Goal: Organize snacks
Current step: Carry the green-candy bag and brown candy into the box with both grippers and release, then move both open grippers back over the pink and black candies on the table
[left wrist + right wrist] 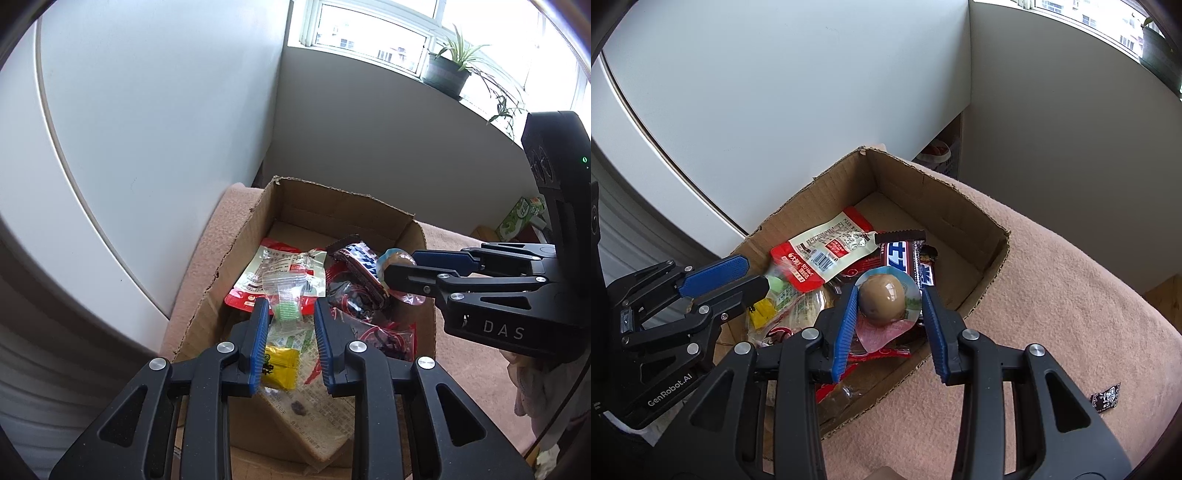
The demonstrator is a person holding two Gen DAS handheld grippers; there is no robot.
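An open cardboard box (332,206) (923,192) sits on a tan blanket and holds several snacks: a red-and-white pouch (280,266) (827,251), a chocolate bar (360,266) (905,258) and a yellow packet (280,363) (762,312). Over the box's near left part, my left gripper (290,306) (759,275) is shut on a clear packet of green candy (286,308) (775,284). My right gripper (891,295) (400,266) hovers over the box's right side. It is shut on a sealed brown egg packet (882,299) (395,258).
The tan blanket (1071,295) spreads to the right of the box, with a small black sachet (1106,397) lying on it. A white cabinet (129,129) stands close behind and left of the box. Potted plants (447,70) sit on the windowsill. A green carton (517,218) is at far right.
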